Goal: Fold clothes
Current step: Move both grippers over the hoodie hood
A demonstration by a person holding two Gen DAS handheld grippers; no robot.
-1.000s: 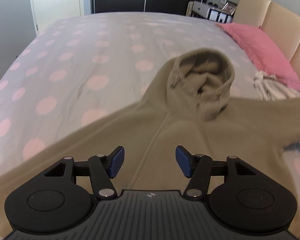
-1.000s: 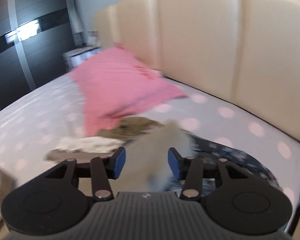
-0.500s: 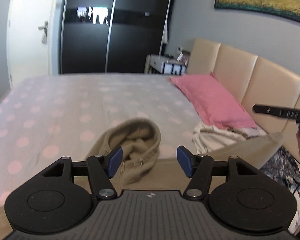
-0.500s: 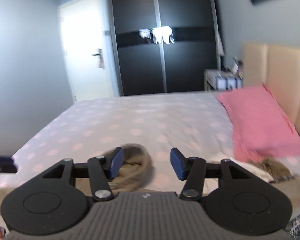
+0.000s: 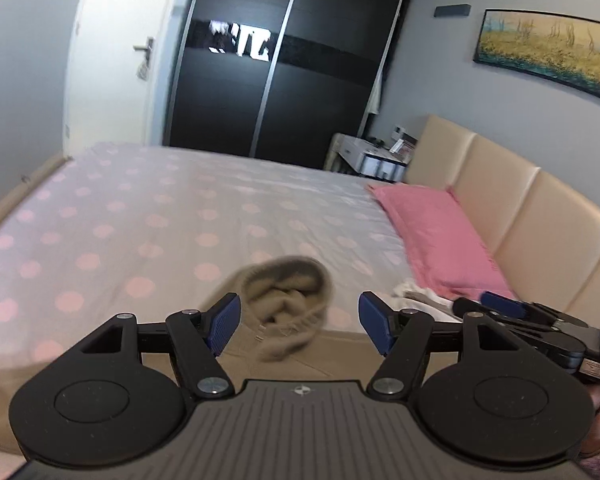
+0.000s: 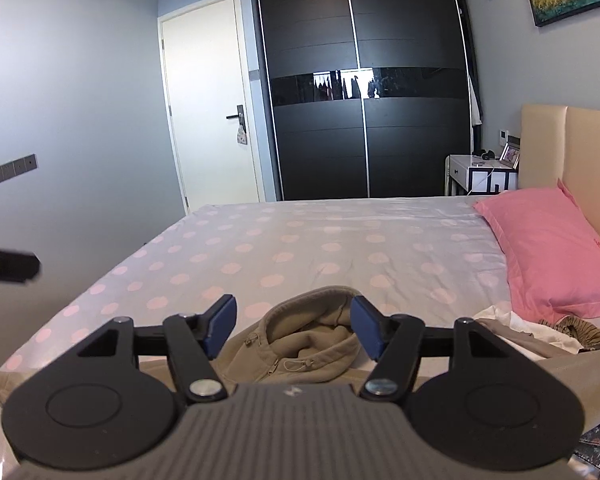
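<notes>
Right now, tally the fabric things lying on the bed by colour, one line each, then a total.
Khaki hoodie: 1
Pink pillow: 1
White garment: 1
Striped brown garment: 1
Dark patterned cloth: 1
Total: 5

We look forward from each wrist, low over the near side of the bed (image 5: 148,216), toward the wardrobe (image 6: 363,80). Both views share the hoodie (image 6: 311,340) and pink pillow (image 5: 439,240).
</notes>
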